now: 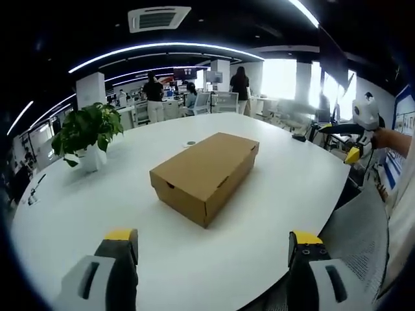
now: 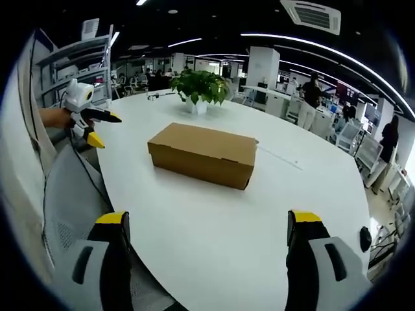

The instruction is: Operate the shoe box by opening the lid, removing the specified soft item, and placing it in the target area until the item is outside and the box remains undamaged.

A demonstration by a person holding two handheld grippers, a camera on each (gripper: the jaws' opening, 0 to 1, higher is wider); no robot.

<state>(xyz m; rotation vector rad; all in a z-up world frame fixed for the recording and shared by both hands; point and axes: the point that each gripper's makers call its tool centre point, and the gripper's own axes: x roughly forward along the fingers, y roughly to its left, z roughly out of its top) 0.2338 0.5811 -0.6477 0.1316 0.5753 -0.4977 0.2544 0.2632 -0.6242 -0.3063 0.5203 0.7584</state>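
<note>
A closed cardboard shoe box [image 1: 205, 175] lies mid-way across the white tabletop [image 1: 78, 207], a potted plant [image 1: 87, 133] well beyond it. The left gripper [image 1: 214, 249] and right gripper [image 2: 207, 230] hover near the edge, jaws wide apart and empty

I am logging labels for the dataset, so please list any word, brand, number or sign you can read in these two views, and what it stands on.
No text can be read.
Shoe box: plain brown cardboard, no print visible on the sides that show.
Wall posters at the right edge of the left gripper view: too blurred to read.
Distant screens at the back of the office: too small to read.
</note>
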